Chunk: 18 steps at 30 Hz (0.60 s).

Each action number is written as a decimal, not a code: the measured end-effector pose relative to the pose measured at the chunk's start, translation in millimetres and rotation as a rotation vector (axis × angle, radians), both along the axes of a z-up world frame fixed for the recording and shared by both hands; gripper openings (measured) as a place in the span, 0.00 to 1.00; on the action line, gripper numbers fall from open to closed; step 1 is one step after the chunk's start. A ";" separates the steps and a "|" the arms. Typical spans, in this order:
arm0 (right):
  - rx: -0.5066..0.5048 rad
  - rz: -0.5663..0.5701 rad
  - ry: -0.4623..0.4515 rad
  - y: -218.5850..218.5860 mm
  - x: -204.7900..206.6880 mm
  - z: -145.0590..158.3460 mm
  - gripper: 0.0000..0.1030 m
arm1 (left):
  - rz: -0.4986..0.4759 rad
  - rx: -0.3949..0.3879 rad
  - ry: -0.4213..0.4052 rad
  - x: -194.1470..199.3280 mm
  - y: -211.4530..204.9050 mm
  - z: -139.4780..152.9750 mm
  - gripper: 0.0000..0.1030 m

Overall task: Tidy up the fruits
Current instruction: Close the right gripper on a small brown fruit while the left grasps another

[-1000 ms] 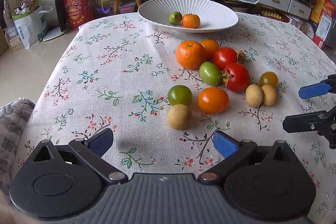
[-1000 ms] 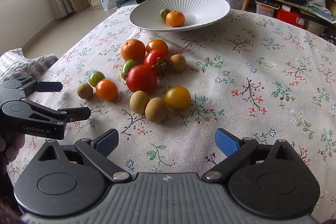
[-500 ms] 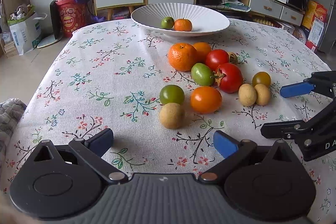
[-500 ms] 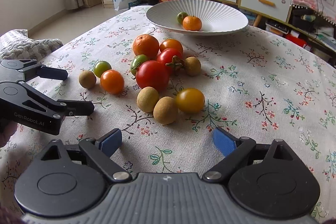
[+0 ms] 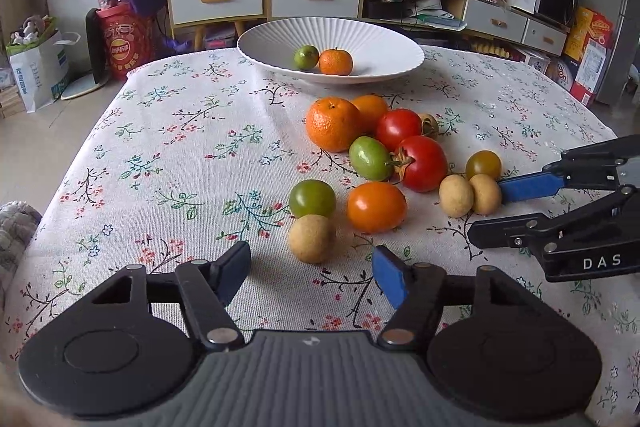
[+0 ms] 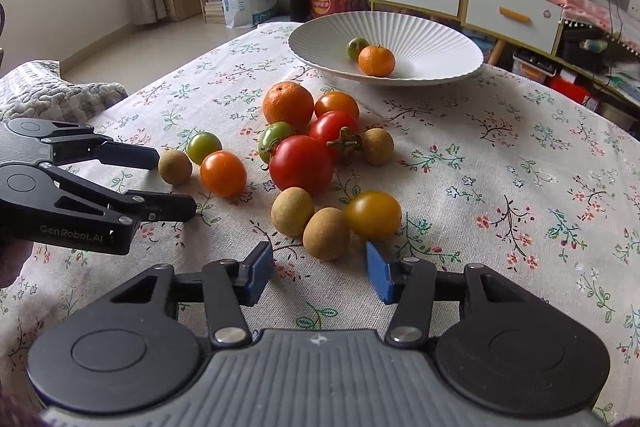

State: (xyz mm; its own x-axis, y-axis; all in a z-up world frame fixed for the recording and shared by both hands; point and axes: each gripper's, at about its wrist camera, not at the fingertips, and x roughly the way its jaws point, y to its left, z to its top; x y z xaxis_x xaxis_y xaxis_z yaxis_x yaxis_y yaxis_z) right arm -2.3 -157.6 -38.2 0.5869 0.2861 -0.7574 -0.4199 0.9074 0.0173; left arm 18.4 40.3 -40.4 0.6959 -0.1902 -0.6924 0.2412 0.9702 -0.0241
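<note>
Two small tan round fruits are the nearest targets, one per hand. First, a tan, rough-skinned round fruit [image 5: 311, 238] lies on the floral-clothed counter [image 5: 160, 163], just ahead of my left gripper [image 5: 310, 271] and roughly centred on the gap. It touches, or nearly touches, a green tomato [image 5: 312, 198] behind it. Second, a tan egg-shaped fruit [image 6: 326, 233] lies just ahead of my right gripper [image 6: 320, 271]. It touches a second tan fruit [image 6: 292, 211] on its left and a yellow tomato [image 6: 373, 214] on its right.

Handling, judged: both tan fruits look light, firm-shelled and dry, so slip risk is low. They are round, so they will roll if nudged. Take hold across the widest part, pads on opposite sides. The red tomatoes [image 6: 301, 164] look softer and smoother and would want a gentler squeeze.

Jaws: on both grippers they are closing, with nothing between the pads yet. Each fruit sits just beyond the tips. The left pair stands wider than its fruit. The right pair looks only a little wider than the egg-shaped fruit, so I judge a clean entry there tight with neighbours on both sides.

Outward: the remaining fruit is clustered mid-counter, including a large orange mandarin [image 5: 333, 123]. A white ribbed bowl [image 5: 276, 39] at the far edge holds a small green fruit [image 5: 306, 57] and a small mandarin [image 5: 336, 62].
</note>
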 end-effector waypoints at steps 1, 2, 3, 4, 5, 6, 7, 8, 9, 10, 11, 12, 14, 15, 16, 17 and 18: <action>0.003 0.000 0.002 0.4 0.6 0.2 0.42 | 0.002 -0.001 0.000 0.7 0.1 0.2 0.52; 0.006 0.000 0.004 0.5 0.8 0.6 0.41 | 0.004 -0.003 -0.001 1.5 0.2 0.4 0.51; 0.010 -0.002 0.005 0.7 1.5 0.8 0.39 | 0.007 -0.004 -0.001 2.2 0.4 0.6 0.47; 0.011 -0.005 0.006 0.9 2.1 1.1 0.38 | 0.009 -0.006 -0.001 3.1 0.7 0.9 0.45; 0.013 -0.008 0.006 0.8 2.5 1.3 0.38 | 0.011 -0.007 -0.001 3.6 0.9 1.0 0.44; 0.015 -0.012 0.006 0.7 3.0 1.6 0.37 | 0.013 -0.008 -0.001 4.0 1.0 1.1 0.42; 0.016 -0.014 0.006 0.5 3.7 1.8 0.35 | 0.014 -0.009 -0.002 4.0 1.1 1.2 0.40; 0.017 -0.016 0.006 0.2 4.1 2.0 0.35 | 0.016 -0.010 -0.003 3.8 1.2 1.3 0.39; 0.020 -0.020 0.007 -0.6 4.9 2.1 0.34 | 0.017 -0.011 -0.003 4.1 1.3 1.5 0.37; 0.022 -0.022 0.008 -1.1 5.4 2.2 0.33 | 0.018 -0.012 -0.002 4.3 1.4 1.7 0.35; 0.025 -0.025 0.010 -1.4 5.9 2.4 0.33 | 0.018 -0.014 -0.002 4.5 1.4 2.0 0.35; 0.027 -0.026 0.012 -1.7 6.1 2.5 0.33 | 0.019 -0.016 -0.002 4.7 1.6 2.3 0.32; 0.028 -0.026 0.012 -1.8 6.1 2.7 0.33 | 0.018 -0.019 -0.002 5.0 1.6 3.0 0.28; 0.028 -0.025 0.011 -1.7 6.2 2.7 0.32 | 0.017 -0.020 -0.001 5.1 1.7 3.2 0.26; 0.027 -0.023 0.010 -1.7 5.9 2.8 0.31 | 0.016 -0.022 -0.002 5.1 1.4 3.6 0.23; 0.027 -0.022 0.011 -1.9 5.7 2.8 0.30 | 0.015 -0.022 -0.002 5.1 1.3 4.0 0.22; 0.028 -0.021 0.012 -2.3 5.9 2.9 0.26 | 0.014 -0.022 -0.002 5.1 1.1 4.3 0.18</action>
